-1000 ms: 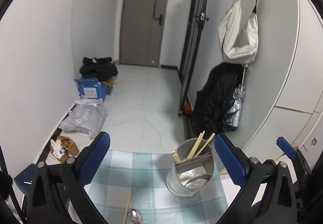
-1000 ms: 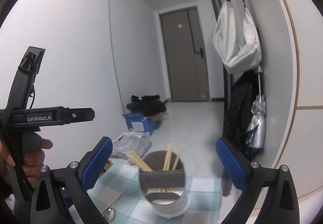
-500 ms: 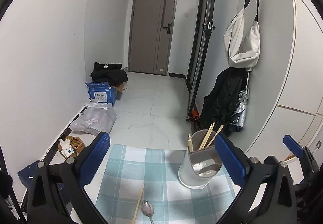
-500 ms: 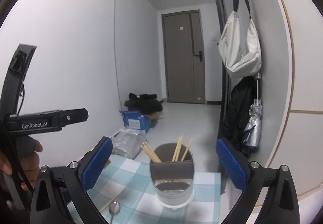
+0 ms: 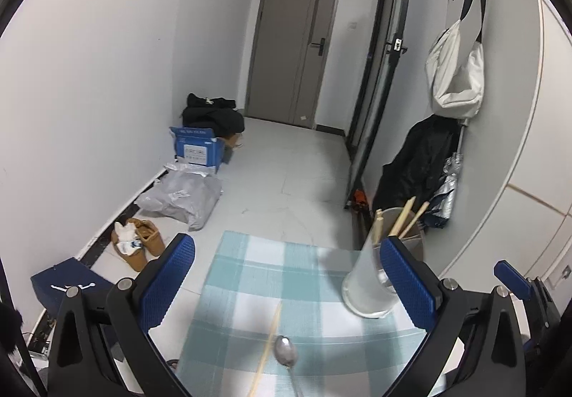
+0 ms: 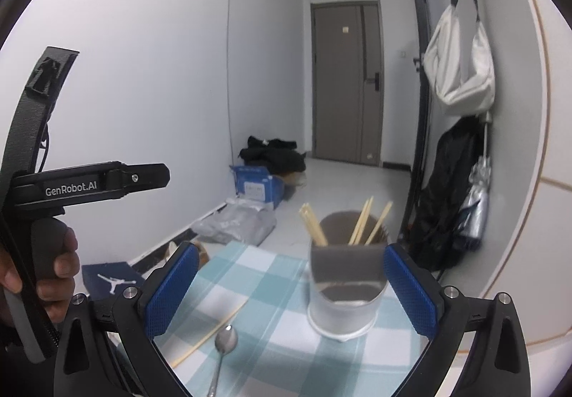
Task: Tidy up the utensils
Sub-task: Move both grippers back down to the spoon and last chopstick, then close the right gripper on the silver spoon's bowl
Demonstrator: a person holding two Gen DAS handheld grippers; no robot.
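On the tabletop, covered by a blue-and-white checked cloth, a metal cup was seen standing upright near the far right corner, with several chopsticks leaning inside it. In the left wrist view the cup's right side was hidden behind a blue pad of the left gripper, whose jaws were spread wide with nothing between them. A spoon was seen lying on the cloth nearer the cameras, bowl pointing away; its handle was cut off at the lower edge in both views. Just beside it to the left lay a single loose chopstick, its near end hidden behind a gripper finger. The right gripper was likewise held wide apart and empty, above the cloth. At the left edge of the right wrist view, a hand was partly visible around the handle of the other gripper.
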